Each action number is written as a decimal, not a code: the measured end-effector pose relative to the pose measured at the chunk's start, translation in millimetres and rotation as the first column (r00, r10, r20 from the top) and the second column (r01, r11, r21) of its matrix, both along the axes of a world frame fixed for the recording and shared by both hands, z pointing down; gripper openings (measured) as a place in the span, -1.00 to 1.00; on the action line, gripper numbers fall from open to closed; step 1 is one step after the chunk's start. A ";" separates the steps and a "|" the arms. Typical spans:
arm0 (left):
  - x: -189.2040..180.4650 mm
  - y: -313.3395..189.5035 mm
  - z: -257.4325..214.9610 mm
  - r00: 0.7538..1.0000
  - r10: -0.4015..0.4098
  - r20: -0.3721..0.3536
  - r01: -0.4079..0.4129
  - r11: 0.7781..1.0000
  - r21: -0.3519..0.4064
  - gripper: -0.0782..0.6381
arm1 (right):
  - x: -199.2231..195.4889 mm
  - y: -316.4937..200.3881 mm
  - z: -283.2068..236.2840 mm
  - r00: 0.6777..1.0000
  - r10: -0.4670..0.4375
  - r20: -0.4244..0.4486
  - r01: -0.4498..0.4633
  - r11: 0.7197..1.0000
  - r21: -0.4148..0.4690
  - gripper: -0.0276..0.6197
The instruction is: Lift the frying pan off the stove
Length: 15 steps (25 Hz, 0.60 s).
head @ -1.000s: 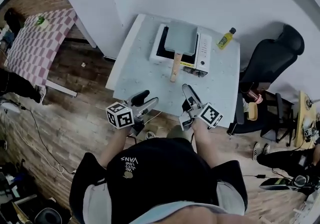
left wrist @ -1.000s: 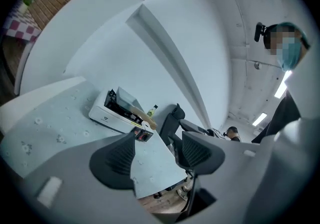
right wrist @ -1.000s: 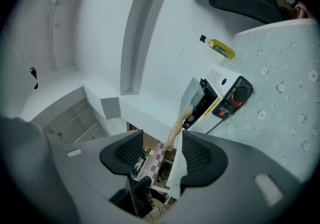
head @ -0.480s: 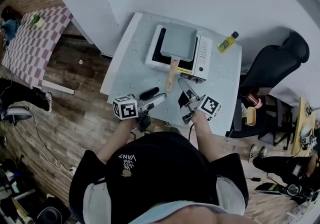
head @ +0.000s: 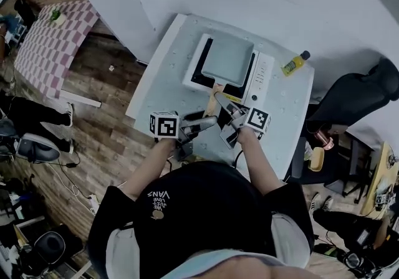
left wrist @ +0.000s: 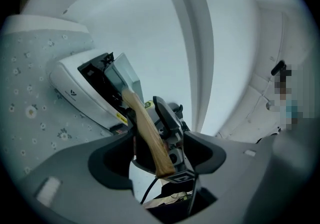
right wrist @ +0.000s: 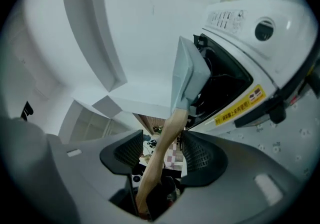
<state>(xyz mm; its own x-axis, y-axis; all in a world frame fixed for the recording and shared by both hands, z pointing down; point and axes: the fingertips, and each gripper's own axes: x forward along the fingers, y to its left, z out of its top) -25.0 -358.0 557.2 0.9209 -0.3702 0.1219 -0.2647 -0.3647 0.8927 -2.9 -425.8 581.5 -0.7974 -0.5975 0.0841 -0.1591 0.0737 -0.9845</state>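
Observation:
A square grey frying pan (head: 227,60) sits on a white portable stove (head: 262,75) on the pale table (head: 168,72). Its wooden handle (head: 212,101) sticks out toward me. My left gripper (head: 201,123) comes in from the left and my right gripper (head: 227,108) from the right, both at the handle's near end. In the left gripper view the handle (left wrist: 145,128) runs between the open jaws of the left gripper (left wrist: 156,154), with gaps on both sides. In the right gripper view the handle (right wrist: 165,135) likewise lies untouched between the open jaws of the right gripper (right wrist: 162,155).
A yellow bottle (head: 295,64) lies on the table to the right of the stove. A black chair (head: 361,100) stands to the right of the table, and a checkered table (head: 53,41) is far left. The wall runs right behind the stove.
Both grippers have moved forward over the table's front edge to the pan handle, which now lies between their jaws. The pan has not moved.

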 end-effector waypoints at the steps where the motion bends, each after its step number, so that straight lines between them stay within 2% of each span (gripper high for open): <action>1: 3.4 -1.2 1.5 1.000 0.005 -0.009 -0.005 1.000 -0.022 0.03 | -4.9 -3.9 -0.6 0.999 -0.012 0.039 0.012 1.000 0.002 -0.19; 6: 14.4 -7.2 6.3 0.999 -0.014 -0.039 0.010 0.994 -0.105 0.02 | -13.0 -15.3 12.5 0.997 -0.037 0.064 0.041 0.997 -0.067 -0.19; 10: 13.4 -12.1 13.5 0.999 -0.049 -0.008 0.047 0.993 -0.113 0.00 | -18.9 -24.5 20.3 0.993 -0.058 0.100 0.067 0.993 -0.093 -0.19; 13: 10.8 -13.1 14.8 0.996 -0.083 -0.028 0.079 0.989 -0.123 -0.36 | -22.4 -28.9 18.9 0.989 -0.079 0.124 0.087 0.994 -0.062 -0.26; 15: 7.8 -12.4 14.4 0.989 -0.129 -0.068 0.117 0.982 -0.150 -0.39 | -24.0 -28.3 18.7 0.988 -0.091 0.125 0.098 0.994 -0.053 -0.32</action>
<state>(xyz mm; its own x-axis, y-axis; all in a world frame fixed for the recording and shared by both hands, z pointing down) -17.2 -370.4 571.7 0.8781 -0.4649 0.1130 -0.2280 -0.1990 0.9531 -26.8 -454.1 600.2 -0.8566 -0.5157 0.0155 -0.0324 0.0238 -0.9992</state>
